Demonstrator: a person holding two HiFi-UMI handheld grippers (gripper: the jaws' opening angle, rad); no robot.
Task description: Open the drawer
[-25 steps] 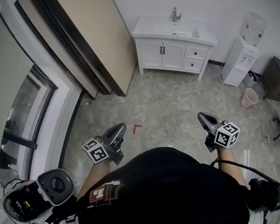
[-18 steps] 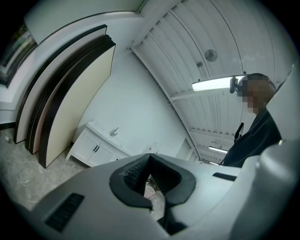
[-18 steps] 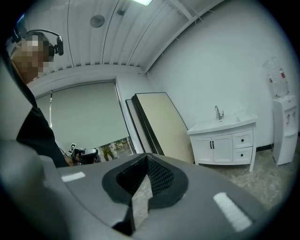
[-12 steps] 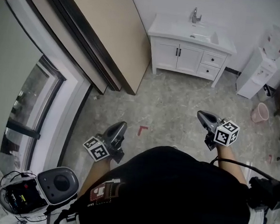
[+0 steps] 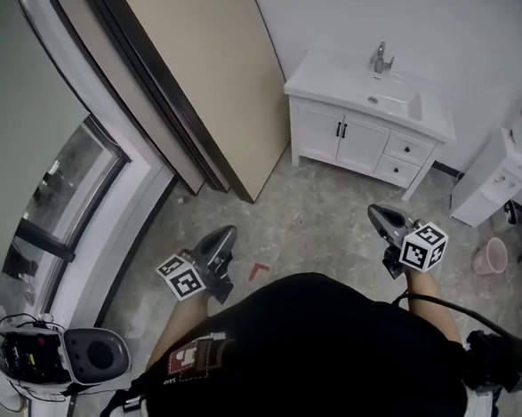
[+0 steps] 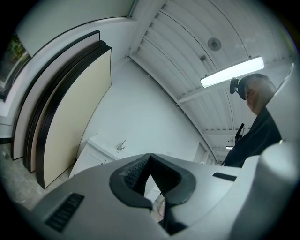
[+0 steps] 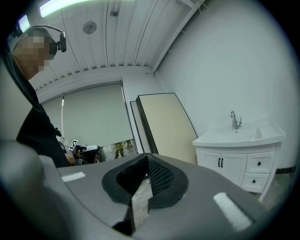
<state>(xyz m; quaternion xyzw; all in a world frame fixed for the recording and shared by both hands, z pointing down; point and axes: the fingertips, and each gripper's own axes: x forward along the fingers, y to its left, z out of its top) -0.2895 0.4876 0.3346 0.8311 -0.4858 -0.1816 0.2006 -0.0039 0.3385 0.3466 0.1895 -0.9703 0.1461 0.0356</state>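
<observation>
**Drawer out of reach, both tools empty**

Left tool [image 5: 225, 236] and right tool [image 5: 378, 216]: jaws together, nothing between them, held over the grey speckled stone floor [image 5: 323, 207]. Two small white flat-fronted drawers [image 5: 409, 149] are stacked at the right end of the white painted vanity cabinet [image 5: 337, 135] by the far wall, well apart from both tools. Each drawer has one small dark knob, probably hard and slick. Judgement: close in first, part one tool's jaws, pinch the knob squarely, then pull straight out.

Head view looks steeply down from above; both gripper views face level, sharing the distant vanity [image 5: 365, 121].
</observation>
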